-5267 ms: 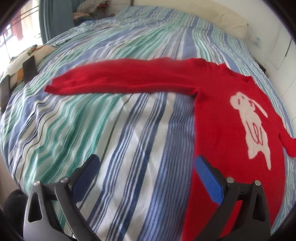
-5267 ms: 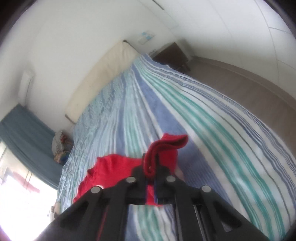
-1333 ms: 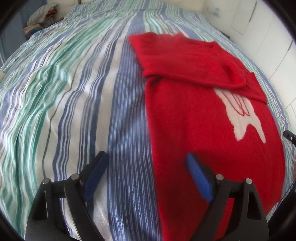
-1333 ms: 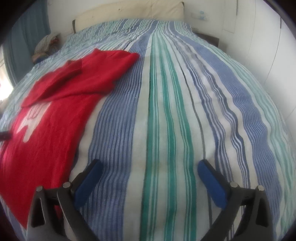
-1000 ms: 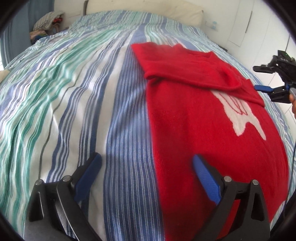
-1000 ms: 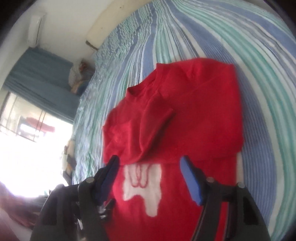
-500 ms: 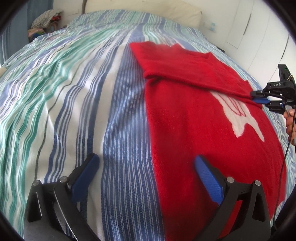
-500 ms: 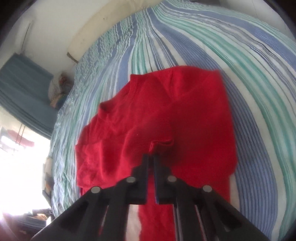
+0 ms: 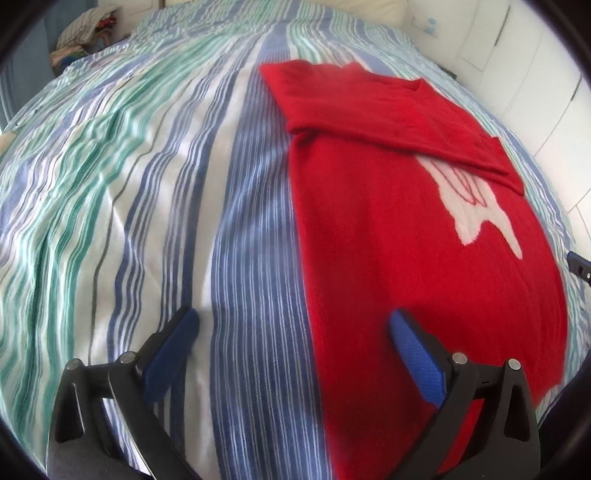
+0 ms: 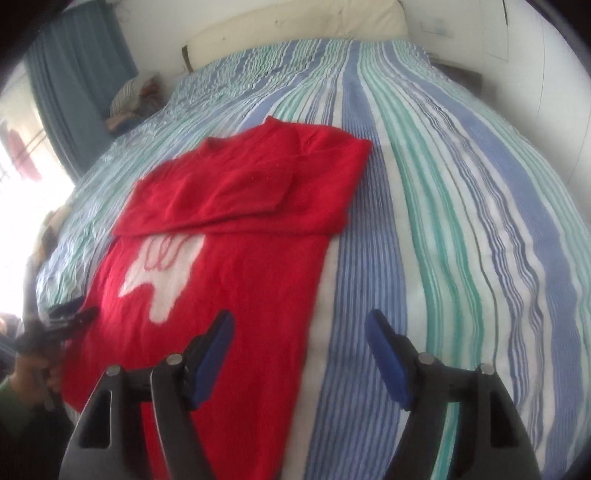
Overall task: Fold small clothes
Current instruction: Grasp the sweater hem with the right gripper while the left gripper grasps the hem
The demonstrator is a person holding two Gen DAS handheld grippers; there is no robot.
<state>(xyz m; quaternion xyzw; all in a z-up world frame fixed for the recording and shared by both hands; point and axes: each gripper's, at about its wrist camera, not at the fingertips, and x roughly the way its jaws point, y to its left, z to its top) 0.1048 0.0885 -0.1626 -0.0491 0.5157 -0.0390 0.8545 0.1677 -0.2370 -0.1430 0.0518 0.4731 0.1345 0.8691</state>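
Observation:
A red sweater (image 9: 388, 229) with a white rabbit motif (image 9: 476, 206) lies flat on the striped bedspread (image 9: 147, 184). Both sleeves are folded across its chest. My left gripper (image 9: 291, 336) hovers open over the sweater's lower left edge, with nothing between its blue pads. In the right wrist view the same sweater (image 10: 236, 266) lies left of centre. My right gripper (image 10: 301, 336) is above the sweater's lower right edge, its jaws opening and empty. The left gripper (image 10: 70, 314) and the hand holding it show at the left edge of that view.
A cream headboard cushion (image 10: 295, 33) runs along the far end of the bed. A heap of clothes (image 10: 136, 96) lies by the blue curtain (image 10: 74, 74). White cupboard doors (image 9: 517, 55) stand on the right. A dark bedside table (image 10: 458, 75) sits beside the bed.
My right gripper let go of the folded sleeve, drew back toward the sweater's hem and opened. The sleeve now lies across the chest. The left gripper barely moved.

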